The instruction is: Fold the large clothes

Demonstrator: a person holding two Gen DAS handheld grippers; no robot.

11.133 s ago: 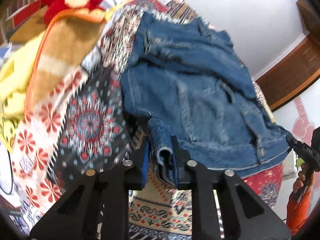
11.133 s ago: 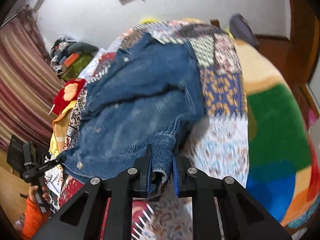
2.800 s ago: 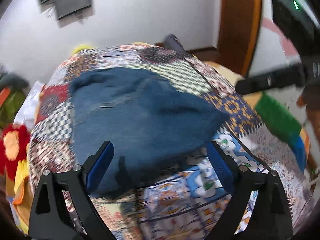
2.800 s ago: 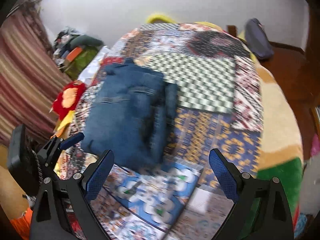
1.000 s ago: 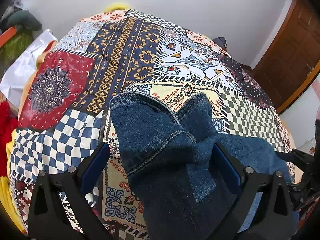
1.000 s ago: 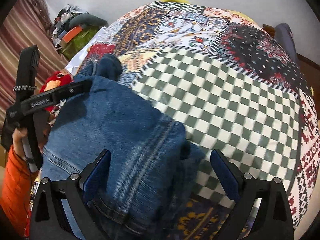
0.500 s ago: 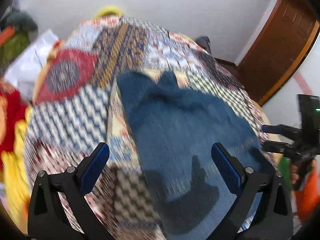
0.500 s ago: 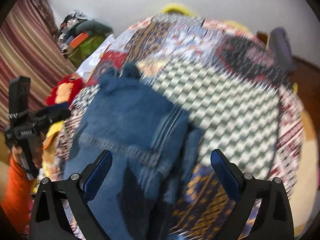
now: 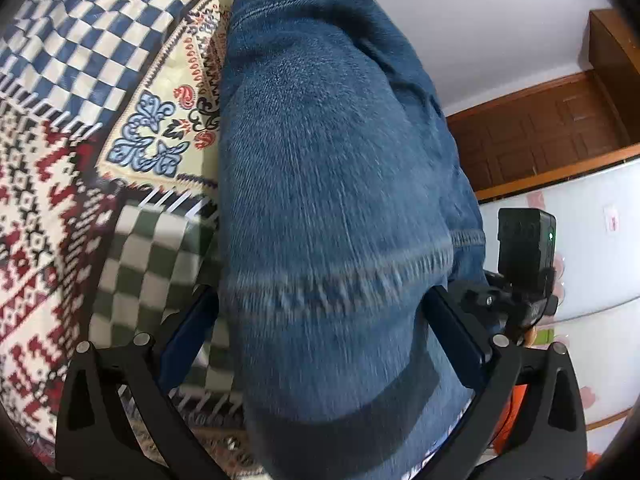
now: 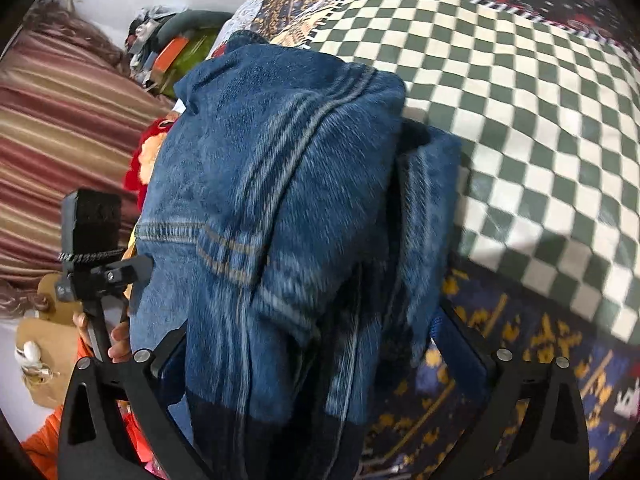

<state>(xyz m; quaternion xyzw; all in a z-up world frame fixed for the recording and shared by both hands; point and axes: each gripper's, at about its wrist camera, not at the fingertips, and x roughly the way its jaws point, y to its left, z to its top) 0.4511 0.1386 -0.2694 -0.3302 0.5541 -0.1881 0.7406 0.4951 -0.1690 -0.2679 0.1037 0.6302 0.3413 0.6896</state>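
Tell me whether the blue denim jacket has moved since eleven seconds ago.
Yes. The blue denim jacket, then spread wide across the patchwork quilt, now lies as a narrow folded bundle between the open left gripper.

Blue denim lying on a many-coloured patchwork.

The denim jacket [image 9: 332, 200] is showing faded blue with paler seams; the patchwork bedspread [image 10: 520, 92] is mixing green-and-cream checks, navy-and-white checks, red-and-black knit motifs; a striped maroon curtain [image 10: 60, 120] is hanging behind.

- The folded blue denim jacket [image 9: 332, 208] lay on the patchwork-print bedspread [image 9: 80, 128].
- Left gripper [image 9: 320, 324] and right gripper [image 10: 308, 344] each straddled it, jaws wide, one on either side.
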